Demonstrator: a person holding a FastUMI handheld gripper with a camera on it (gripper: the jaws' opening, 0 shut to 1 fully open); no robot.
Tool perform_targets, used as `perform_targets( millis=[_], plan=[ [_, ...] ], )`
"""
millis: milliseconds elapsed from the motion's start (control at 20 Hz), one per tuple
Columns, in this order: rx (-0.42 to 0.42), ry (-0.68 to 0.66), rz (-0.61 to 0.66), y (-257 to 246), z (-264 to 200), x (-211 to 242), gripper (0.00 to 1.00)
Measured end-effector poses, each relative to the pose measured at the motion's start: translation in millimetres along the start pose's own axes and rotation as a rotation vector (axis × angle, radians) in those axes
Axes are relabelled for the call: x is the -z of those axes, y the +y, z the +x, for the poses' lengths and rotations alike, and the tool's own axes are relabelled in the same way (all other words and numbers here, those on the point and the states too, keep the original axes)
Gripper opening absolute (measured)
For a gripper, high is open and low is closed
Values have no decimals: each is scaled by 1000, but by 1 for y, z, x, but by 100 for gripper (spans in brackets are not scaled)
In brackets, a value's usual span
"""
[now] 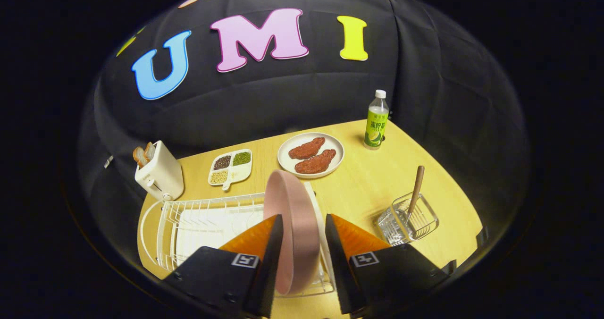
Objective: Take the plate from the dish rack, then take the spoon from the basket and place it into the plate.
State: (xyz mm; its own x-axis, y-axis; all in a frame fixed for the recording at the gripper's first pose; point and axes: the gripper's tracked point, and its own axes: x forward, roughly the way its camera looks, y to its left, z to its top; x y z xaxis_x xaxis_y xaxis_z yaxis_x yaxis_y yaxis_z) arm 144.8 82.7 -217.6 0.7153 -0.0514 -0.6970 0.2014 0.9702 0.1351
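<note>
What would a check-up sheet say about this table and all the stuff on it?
Surface: wooden table, pale and bare between things.
Job's things: pink plate upright on edge in the white dish rack; wooden-handled spoon standing in the clear basket.
Clutter: toaster with bread; divided tray of beans; white plate with two meat pieces; bottle.
Grippers: gripper with a finger each side of the pink plate; whether they press it cannot be told.
Cables: nothing seen.
Surroundings: black cloth wall.
</note>
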Motion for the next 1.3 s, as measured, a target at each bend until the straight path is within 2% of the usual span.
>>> perform_targets(
  millis=[100, 150, 350, 600, 950, 1100, 1300],
  plan=[
    [25, 29, 21, -4, 4, 8, 37],
    [23, 42, 32, -1, 6, 11, 31],
    [68, 13, 11, 1, 4, 4, 30],
    [108, -63, -77, 21, -1, -5, 30],
    [153, -192, -198, 15, -11, -44, 29],
    [170, -201, -174, -6, -15, -53, 27],
    [106, -169, -97, -25, -21, -53, 22]
  ],
)
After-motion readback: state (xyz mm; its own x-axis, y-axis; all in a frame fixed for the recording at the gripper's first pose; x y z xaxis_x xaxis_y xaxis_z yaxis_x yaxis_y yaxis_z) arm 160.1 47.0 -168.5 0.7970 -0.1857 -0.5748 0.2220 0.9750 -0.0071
